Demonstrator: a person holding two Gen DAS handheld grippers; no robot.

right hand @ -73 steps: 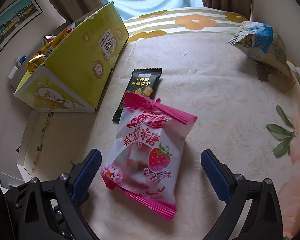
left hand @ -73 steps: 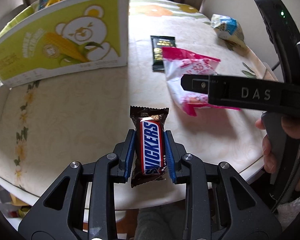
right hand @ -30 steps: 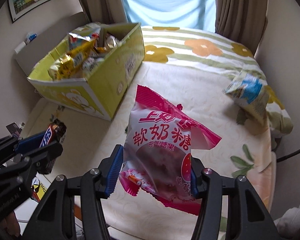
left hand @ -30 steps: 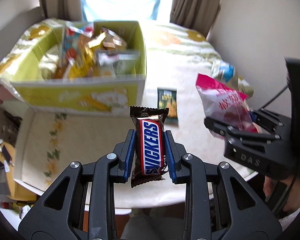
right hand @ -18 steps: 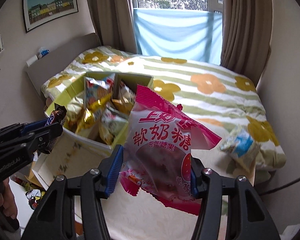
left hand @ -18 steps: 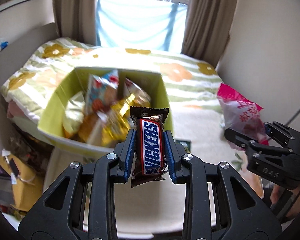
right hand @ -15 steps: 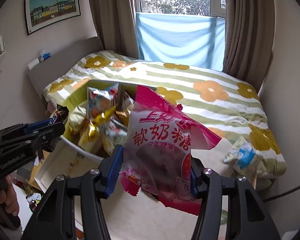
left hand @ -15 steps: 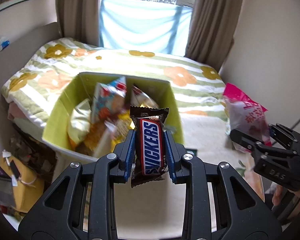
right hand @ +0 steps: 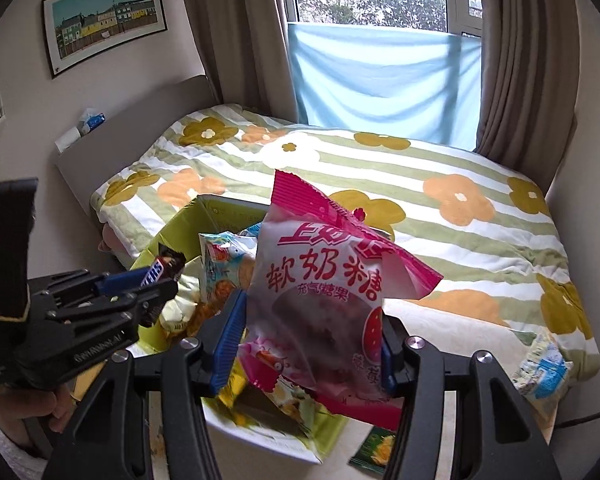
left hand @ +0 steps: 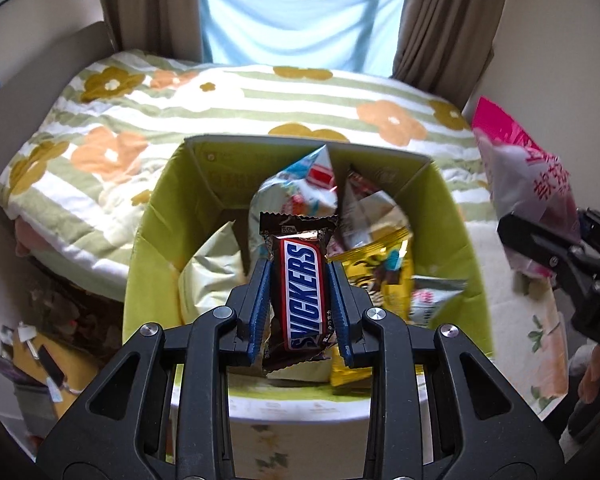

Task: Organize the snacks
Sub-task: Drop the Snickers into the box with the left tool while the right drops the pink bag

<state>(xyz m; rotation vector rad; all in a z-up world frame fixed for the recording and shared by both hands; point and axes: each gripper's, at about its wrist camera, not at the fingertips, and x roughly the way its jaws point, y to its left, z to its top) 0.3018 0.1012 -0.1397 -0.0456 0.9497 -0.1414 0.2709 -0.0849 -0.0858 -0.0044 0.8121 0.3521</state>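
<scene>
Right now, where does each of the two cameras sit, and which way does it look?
Left wrist: on the left gripper, looking down into the yellow-green snack box; its fingers clamp a Snickers bar; the right gripper shows at the right edge.
Right wrist: on the right gripper, facing the bed and window; its fingers hold a pink candy bag; the left gripper and a hand show at left.
Shared: the box, both snacks, both grippers, the bed.
</scene>
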